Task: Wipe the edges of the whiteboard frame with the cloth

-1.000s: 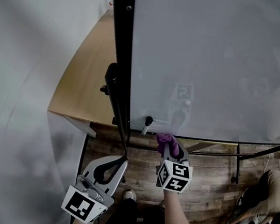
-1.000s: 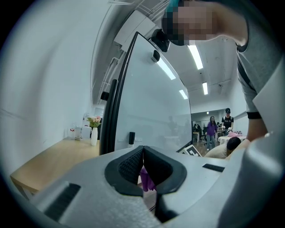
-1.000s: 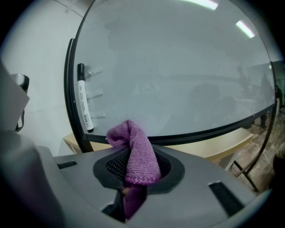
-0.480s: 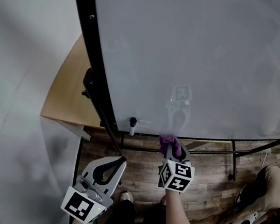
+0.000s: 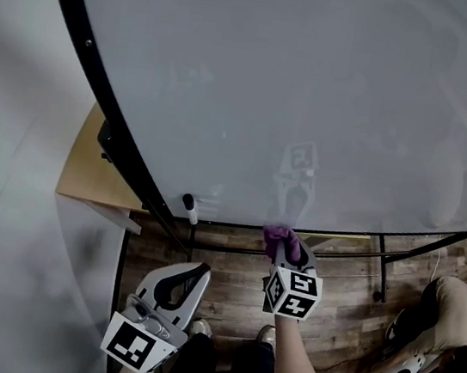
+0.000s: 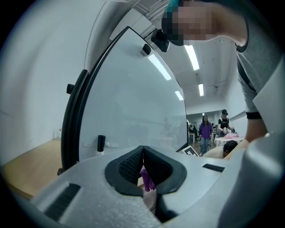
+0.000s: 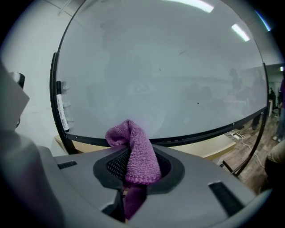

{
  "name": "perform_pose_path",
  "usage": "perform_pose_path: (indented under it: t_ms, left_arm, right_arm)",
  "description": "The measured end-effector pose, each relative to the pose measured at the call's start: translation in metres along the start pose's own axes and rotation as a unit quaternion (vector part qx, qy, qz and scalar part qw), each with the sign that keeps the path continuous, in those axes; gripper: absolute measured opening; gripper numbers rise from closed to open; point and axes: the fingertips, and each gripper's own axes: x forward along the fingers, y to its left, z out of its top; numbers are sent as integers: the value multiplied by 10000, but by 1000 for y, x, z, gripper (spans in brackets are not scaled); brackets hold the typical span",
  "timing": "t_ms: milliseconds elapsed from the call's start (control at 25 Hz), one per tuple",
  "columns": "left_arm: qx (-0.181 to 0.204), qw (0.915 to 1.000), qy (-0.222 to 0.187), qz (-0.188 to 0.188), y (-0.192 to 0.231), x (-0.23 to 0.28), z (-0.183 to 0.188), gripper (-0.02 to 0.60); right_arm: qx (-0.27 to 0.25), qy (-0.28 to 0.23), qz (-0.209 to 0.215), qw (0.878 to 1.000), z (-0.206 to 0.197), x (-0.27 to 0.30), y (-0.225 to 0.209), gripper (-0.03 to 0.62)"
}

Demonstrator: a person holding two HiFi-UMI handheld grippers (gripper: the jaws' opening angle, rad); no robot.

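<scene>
The whiteboard's black frame (image 5: 105, 88) curves down the left and runs along the bottom edge. My right gripper (image 5: 281, 236) is shut on a purple cloth (image 5: 287, 246) and holds it against the bottom edge, right of a black marker (image 5: 188, 208). In the right gripper view the cloth (image 7: 133, 142) bulges out of the jaws in front of the bottom frame (image 7: 200, 133). My left gripper (image 5: 202, 267) hangs lower, below the board's bottom left corner, shut and empty. In the left gripper view its jaws (image 6: 143, 149) meet at the tips, facing the frame's left side (image 6: 71, 120).
A wooden tabletop (image 5: 88, 173) lies behind the board at the left, against a white wall. The stand's black legs (image 5: 383, 264) rise from the wood floor. A person (image 5: 447, 326) sits low at the right. More people (image 6: 205, 131) stand far off.
My right gripper and the cloth have moved right along the bottom edge, away from the marker. The left gripper moved along with it. The board's left side has slid left in view.
</scene>
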Motion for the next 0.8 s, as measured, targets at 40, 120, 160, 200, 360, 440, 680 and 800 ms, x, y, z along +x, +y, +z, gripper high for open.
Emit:
perform_pose_path:
  t_ms: [40,120,160,200,360,440,680,800]
  left_arm:
    - [6,10000,-1,6,-3,3,1,17]
    - [14,10000,-7,22,-9,8,2,17]
    - [15,10000,-13,29,-12,10,3,17]
    - [15,10000,-17,34,-15,13,3,17]
    - [7,10000,11,13,-29,25,2,17]
    - [3,10000,24,-16,-37,31,2,17]
    - [6,10000,43,-84,-58,49,3,17]
    - [4,9999,31,-125,-69,59,2,17]
  right_arm:
    - [-3,4,12,10000,0,0,-3,80]
    - [-4,13,32,10000,1,-1,-10,80]
    - [2,14,38,10000,1,-2,-14,80]
    - [8,14,40,10000,1,-2,-18,80]
    - [5,19,26,10000,3,-5,-37,80]
    - [-2,22,-2,10000,4,-7,-48,80]
    - [62,4,-118,9999,7,-14,-84,80]
    - [110,-1,-162,9998,7,-16,-100,80]
